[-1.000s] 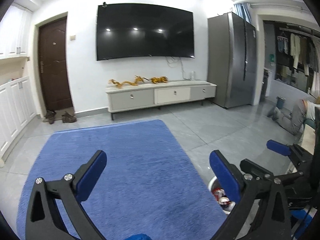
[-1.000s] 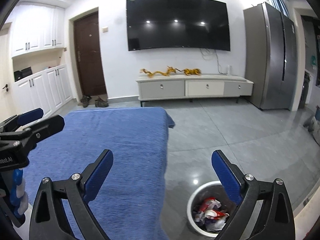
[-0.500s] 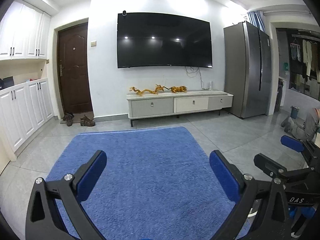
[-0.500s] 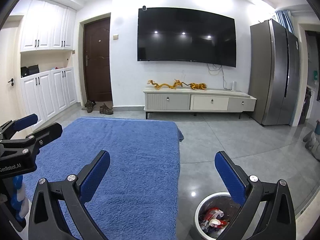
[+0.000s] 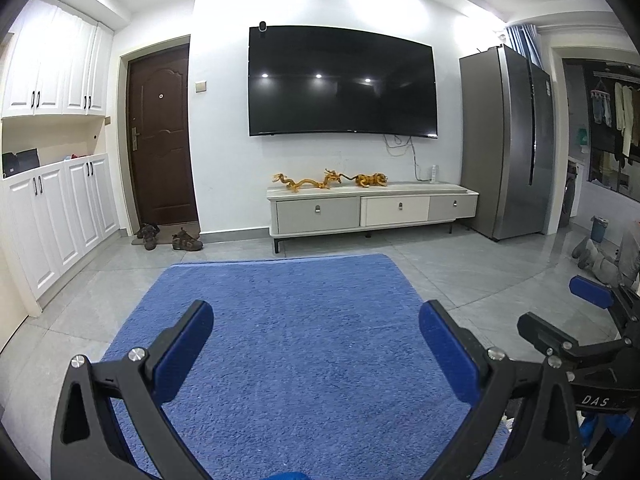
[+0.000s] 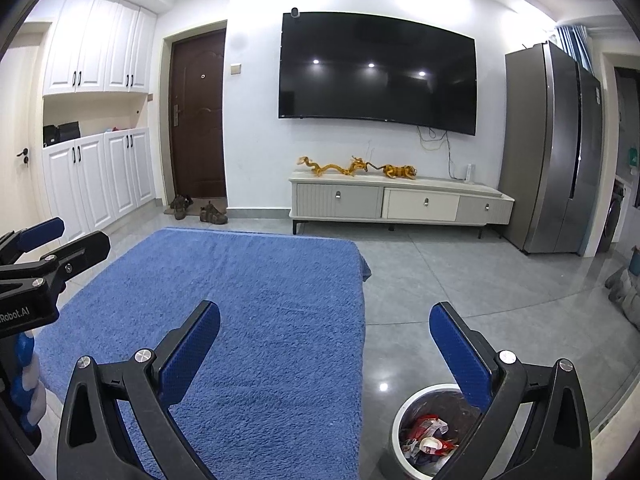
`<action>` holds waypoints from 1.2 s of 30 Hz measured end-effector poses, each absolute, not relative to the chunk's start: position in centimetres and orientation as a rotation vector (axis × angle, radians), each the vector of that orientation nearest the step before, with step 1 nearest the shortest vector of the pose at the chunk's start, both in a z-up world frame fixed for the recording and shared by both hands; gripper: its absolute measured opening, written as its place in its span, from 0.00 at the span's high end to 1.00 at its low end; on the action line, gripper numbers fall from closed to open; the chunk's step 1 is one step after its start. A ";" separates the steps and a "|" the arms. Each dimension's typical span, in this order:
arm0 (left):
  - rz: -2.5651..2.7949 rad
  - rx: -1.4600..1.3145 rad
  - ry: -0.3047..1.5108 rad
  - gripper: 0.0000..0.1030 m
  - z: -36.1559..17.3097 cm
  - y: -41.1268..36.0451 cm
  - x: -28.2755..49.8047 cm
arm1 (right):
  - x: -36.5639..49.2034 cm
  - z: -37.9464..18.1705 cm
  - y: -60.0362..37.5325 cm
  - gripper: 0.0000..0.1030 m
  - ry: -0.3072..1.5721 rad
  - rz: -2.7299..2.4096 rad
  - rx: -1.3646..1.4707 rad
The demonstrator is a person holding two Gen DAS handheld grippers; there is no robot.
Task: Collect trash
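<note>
A round white trash bin (image 6: 404, 420) stands on the grey floor at the lower right of the right wrist view, with red and white wrappers (image 6: 426, 438) inside. My right gripper (image 6: 325, 322) is open and empty, held above the blue-covered surface (image 6: 248, 304) and the bin; its right finger overlaps the bin's rim. My left gripper (image 5: 316, 322) is open and empty above the same blue surface (image 5: 304, 340). The right gripper shows at the right edge of the left wrist view (image 5: 568, 320), and the left gripper at the left edge of the right wrist view (image 6: 60, 240). The bin is out of the left wrist view.
A TV (image 5: 342, 84) hangs above a low cabinet (image 5: 372, 208) with golden figurines (image 5: 328, 180). A brown door (image 5: 160, 140) with shoes (image 5: 168, 236), white cupboards (image 5: 56, 216) and a grey fridge (image 5: 508, 140) line the room. Grey tiled floor (image 6: 460, 280) surrounds the blue surface.
Both grippers have tilted upward, so more wall and ceiling show. The bin has dropped out of the left wrist view and sits lower in the right wrist view. Both stay open.
</note>
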State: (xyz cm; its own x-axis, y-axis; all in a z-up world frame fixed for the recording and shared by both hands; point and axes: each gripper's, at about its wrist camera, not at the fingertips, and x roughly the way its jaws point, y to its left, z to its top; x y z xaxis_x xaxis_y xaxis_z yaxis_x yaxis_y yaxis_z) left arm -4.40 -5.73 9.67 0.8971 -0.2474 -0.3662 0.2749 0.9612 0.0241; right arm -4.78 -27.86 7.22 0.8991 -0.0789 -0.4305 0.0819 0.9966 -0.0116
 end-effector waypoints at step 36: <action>-0.178 0.083 0.359 0.00 8.3 -4.2 -2.7 | -4.0 6.5 -26.8 0.00 0.415 -0.136 -0.032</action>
State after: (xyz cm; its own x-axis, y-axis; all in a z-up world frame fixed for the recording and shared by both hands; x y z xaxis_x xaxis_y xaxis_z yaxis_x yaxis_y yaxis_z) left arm -2.69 -4.23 8.31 0.9207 -0.1579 -0.3568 0.1874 0.9810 0.0494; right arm -4.02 -26.78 6.48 0.9060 -0.1384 -0.4001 0.1252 0.9904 -0.0592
